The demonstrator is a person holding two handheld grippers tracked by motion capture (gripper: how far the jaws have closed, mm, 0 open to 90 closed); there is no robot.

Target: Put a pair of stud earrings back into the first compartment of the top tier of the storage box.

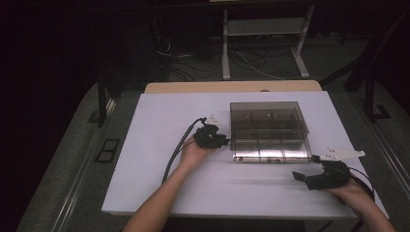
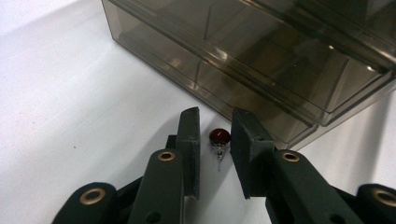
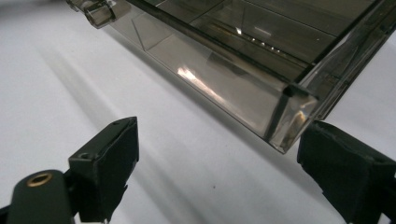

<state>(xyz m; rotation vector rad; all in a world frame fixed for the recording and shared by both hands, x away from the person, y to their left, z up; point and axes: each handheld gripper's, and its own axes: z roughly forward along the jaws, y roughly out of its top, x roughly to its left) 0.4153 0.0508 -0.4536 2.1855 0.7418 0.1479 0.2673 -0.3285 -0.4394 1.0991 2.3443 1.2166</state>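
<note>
From above, the white counter (image 1: 159,145) carries a smoky clear compartment box (image 1: 269,130), and the left claw (image 1: 223,141) sits low against the box's near-left corner while the right claw (image 1: 302,176) rests off the box's near-right corner, well apart from the other. Down the left claw's (image 2: 215,140) own camera, a small red-headed LED (image 2: 219,137) lies on the counter just beside the box wall (image 2: 243,70), its thin legs pointing back toward the camera; the two pads stand either side of it with narrow gaps showing, so I'd call them nearly together but not yet pressing on it. Through the right claw's (image 3: 217,154) camera the pads stand wide apart with nothing between them, the box's clear corner (image 3: 292,116) hanging close over the far pad. To my eye the step in hand is the pickup of the LED. Next comes a gentle last squeeze, centred on the red head, then a straight lift clear of the box wall.
</note>
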